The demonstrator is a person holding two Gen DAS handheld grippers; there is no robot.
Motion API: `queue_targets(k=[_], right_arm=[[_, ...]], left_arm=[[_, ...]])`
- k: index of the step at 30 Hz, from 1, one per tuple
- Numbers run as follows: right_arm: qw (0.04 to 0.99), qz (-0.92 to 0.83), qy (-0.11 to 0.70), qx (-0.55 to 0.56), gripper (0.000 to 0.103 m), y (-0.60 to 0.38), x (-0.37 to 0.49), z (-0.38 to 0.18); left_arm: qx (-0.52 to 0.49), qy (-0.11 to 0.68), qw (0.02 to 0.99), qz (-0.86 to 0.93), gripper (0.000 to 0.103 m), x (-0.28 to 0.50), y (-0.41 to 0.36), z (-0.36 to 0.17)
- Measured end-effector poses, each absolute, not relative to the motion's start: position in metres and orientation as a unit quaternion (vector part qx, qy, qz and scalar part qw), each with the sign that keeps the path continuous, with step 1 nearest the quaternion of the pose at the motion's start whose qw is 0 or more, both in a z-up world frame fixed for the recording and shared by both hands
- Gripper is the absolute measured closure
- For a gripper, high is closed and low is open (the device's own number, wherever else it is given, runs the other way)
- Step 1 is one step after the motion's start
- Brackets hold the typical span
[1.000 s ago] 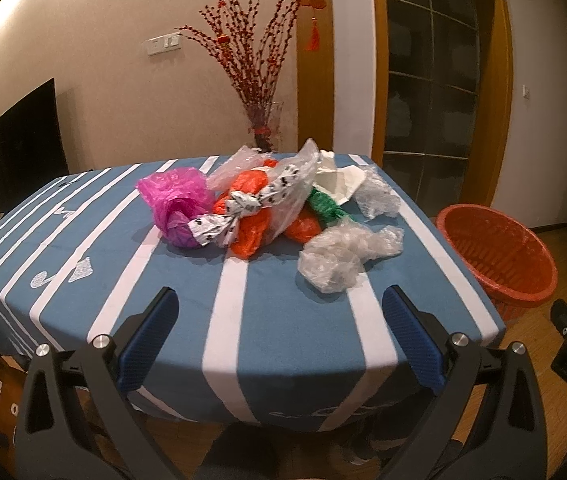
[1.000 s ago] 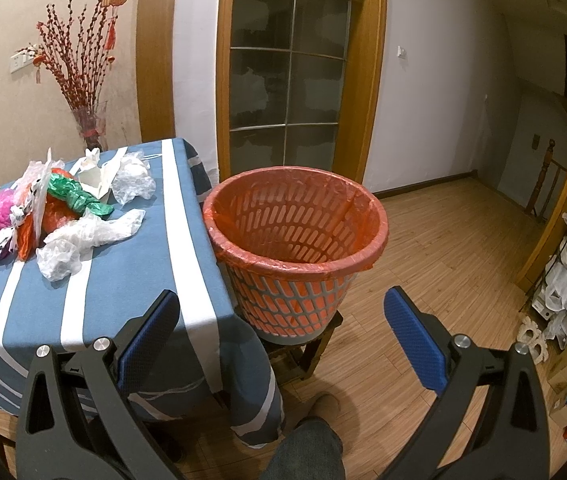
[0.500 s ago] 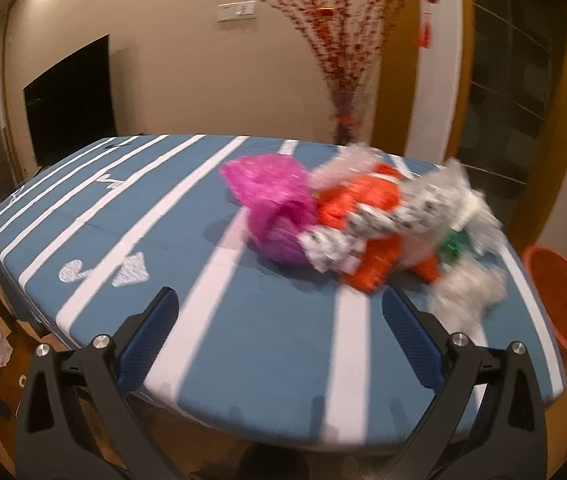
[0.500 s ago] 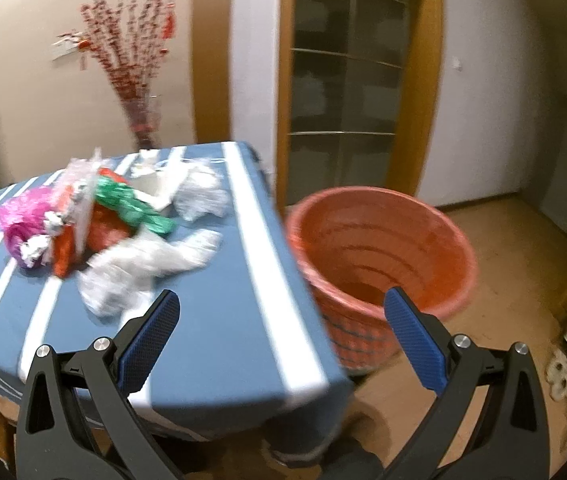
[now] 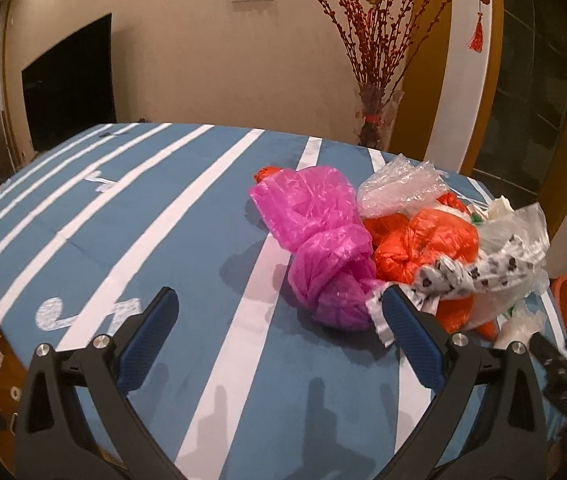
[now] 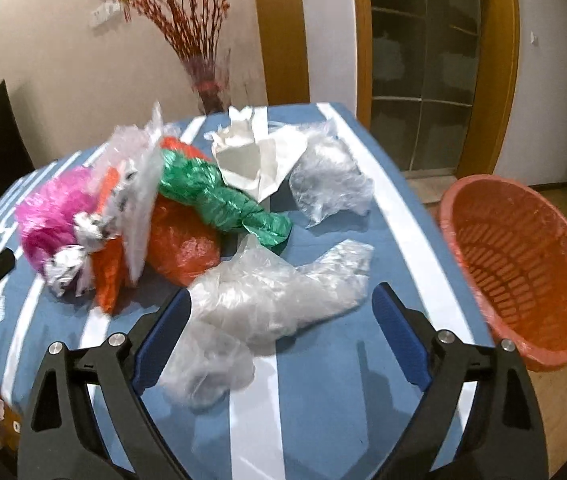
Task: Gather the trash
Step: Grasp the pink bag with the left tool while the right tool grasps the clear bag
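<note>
Clear plastic bag [image 6: 267, 312] lies crumpled on the table [image 6: 323, 408] between the closing right tongs [image 6: 281, 312], whose pads do not yet press it. Left tongs [image 5: 279, 324] gape released, the pink bag [image 5: 323, 248] just beyond their right finger. An orange basket [image 6: 523, 264] stands beside the table.

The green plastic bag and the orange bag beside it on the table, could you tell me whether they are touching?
Touching. The right wrist view shows the green bag lying across the top of the orange bag, overlapping it with no tablecloth visible between them.
</note>
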State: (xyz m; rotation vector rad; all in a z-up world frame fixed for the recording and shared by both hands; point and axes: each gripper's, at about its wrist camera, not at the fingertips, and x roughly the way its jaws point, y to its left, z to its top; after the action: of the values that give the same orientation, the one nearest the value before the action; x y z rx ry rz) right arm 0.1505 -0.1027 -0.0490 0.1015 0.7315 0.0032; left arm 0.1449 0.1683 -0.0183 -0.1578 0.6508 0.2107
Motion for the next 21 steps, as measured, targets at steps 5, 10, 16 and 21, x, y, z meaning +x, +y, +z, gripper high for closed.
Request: queue_targets(k=[5,10,16,21], right_arm=[[0.922,0.023,0.383,0.059,0.029,-0.101,0.162,-0.06],[0.92,0.059,0.385,0.052,0.051,-0.094,0.159,-0.059],[0.92,0.075,0.381,0.044,0.067,-0.085,0.157,-0.054],[0.92,0.079,0.379,0.056,0.072,-0.089,0.151,-0.049]], left_arm=[[-0.09,0.328,0.936,0.09,0.004,0.164,0.171,-0.023],[-0.104,0.33,0.935,0.08,0.004,0.18,0.174,-0.022],[-0.098,0.354,0.928,0.062,0.029,0.202,0.169,-0.028],[-0.124,0.372,0.919,0.031,0.059,0.208,0.171,-0.036]])
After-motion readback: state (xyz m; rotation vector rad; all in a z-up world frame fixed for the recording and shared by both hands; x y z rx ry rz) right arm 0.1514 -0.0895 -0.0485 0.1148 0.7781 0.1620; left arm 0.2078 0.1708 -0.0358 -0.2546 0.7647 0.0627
